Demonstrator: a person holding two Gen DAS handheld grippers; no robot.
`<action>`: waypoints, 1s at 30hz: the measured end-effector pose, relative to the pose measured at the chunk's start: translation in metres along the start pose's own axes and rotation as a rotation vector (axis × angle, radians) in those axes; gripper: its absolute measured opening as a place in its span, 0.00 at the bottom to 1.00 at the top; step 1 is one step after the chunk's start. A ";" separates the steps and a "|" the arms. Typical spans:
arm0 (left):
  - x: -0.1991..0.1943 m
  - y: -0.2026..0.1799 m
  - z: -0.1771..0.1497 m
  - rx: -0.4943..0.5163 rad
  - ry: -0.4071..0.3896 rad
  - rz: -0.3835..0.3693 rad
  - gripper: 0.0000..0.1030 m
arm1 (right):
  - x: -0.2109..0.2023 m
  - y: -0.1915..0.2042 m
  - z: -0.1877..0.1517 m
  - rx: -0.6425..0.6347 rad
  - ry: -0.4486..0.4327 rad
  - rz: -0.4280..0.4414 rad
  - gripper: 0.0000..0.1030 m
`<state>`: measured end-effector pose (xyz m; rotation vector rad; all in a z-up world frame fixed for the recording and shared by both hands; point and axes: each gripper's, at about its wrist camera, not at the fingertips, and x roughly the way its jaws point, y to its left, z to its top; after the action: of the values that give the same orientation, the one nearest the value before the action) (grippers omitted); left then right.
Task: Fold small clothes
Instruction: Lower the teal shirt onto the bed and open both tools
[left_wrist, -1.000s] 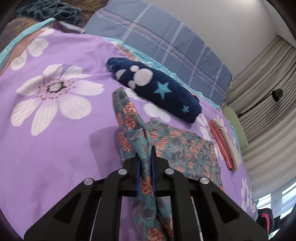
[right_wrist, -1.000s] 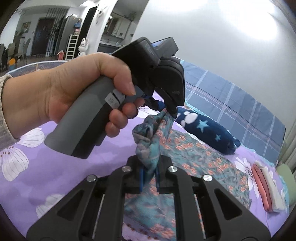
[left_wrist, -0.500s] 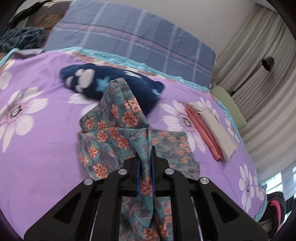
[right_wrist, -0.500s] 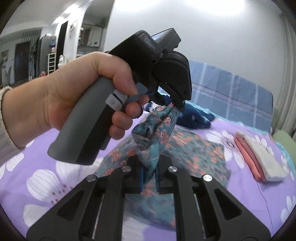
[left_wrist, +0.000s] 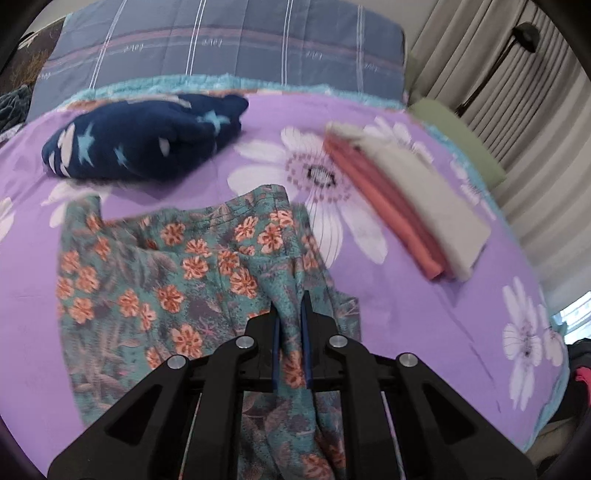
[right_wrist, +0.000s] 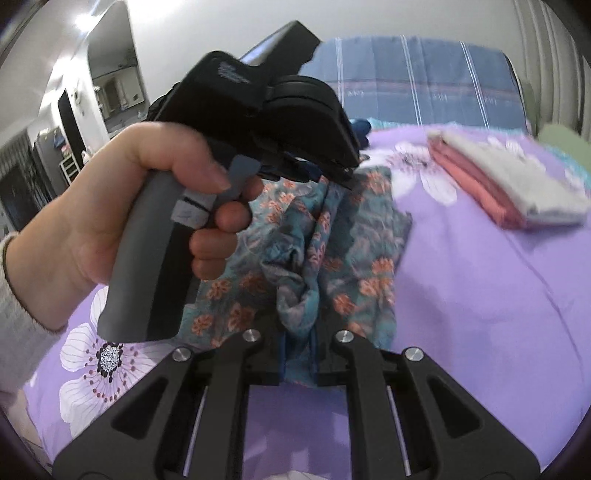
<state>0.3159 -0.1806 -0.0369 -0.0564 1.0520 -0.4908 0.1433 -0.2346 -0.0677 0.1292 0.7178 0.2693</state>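
A teal garment with orange flowers (left_wrist: 177, 266) lies partly spread on the purple flowered bedspread (left_wrist: 424, 314). My left gripper (left_wrist: 290, 332) is shut on a bunched edge of it, near its right side. My right gripper (right_wrist: 297, 347) is shut on another bunched part of the same garment (right_wrist: 306, 266), lifted off the bed. In the right wrist view the left gripper (right_wrist: 343, 170), held in a hand, sits just ahead, pinching the cloth from above.
A dark blue star-patterned garment (left_wrist: 140, 140) lies rumpled at the back left. A folded stack of pink and white clothes (left_wrist: 406, 199) lies at the right, also in the right wrist view (right_wrist: 506, 181). A blue plaid pillow (left_wrist: 229, 40) lies behind. Curtains (left_wrist: 517, 92) hang at the right.
Both grippers have swung right with the floral garment. The cloth has spread out wider on the bed. The folded stack has come closer in both views.
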 end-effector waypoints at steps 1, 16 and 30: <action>0.006 -0.001 -0.001 -0.007 0.008 0.000 0.08 | 0.000 -0.003 -0.001 0.008 0.001 0.006 0.09; 0.039 -0.034 -0.009 0.076 0.066 0.095 0.34 | 0.009 -0.042 -0.014 0.172 0.094 0.061 0.18; -0.081 0.016 -0.050 0.209 -0.121 0.171 0.76 | 0.022 -0.093 -0.025 0.409 0.146 0.324 0.22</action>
<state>0.2476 -0.1234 0.0000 0.1858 0.8737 -0.4339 0.1611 -0.3168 -0.1192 0.6236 0.8911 0.4422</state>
